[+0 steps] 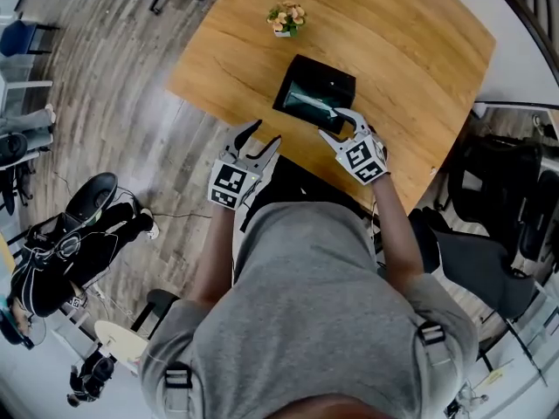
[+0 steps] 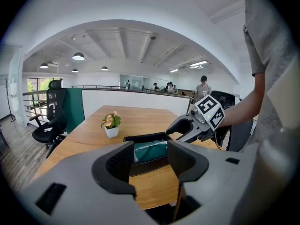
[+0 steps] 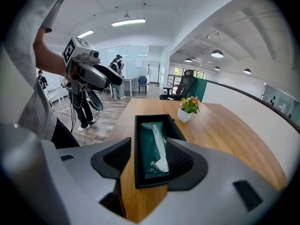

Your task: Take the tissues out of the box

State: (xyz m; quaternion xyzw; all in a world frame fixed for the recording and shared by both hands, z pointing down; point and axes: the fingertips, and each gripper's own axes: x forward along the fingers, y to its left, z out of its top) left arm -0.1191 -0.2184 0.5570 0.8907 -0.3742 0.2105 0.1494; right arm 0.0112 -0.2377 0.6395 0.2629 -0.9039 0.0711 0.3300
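Note:
A black box (image 1: 316, 97) lies on the wooden table (image 1: 410, 51), and inside it is a green tissue pack (image 3: 151, 146) with a white tissue (image 3: 161, 149) poking from its slot. My right gripper (image 1: 339, 125) stands open at the box's near end, with the box's near end between its jaws (image 3: 147, 165) and the pads not pressing on it. My left gripper (image 1: 260, 138) is open and holds nothing, off the table's near-left edge and apart from the box (image 2: 146, 153). It faces the green pack (image 2: 151, 150).
A small white pot of flowers (image 1: 286, 19) stands beyond the box. Black office chairs (image 1: 493, 182) stand at the right of the table. A bag and gear (image 1: 74, 234) lie on the wood floor at the left. People stand far off in the room.

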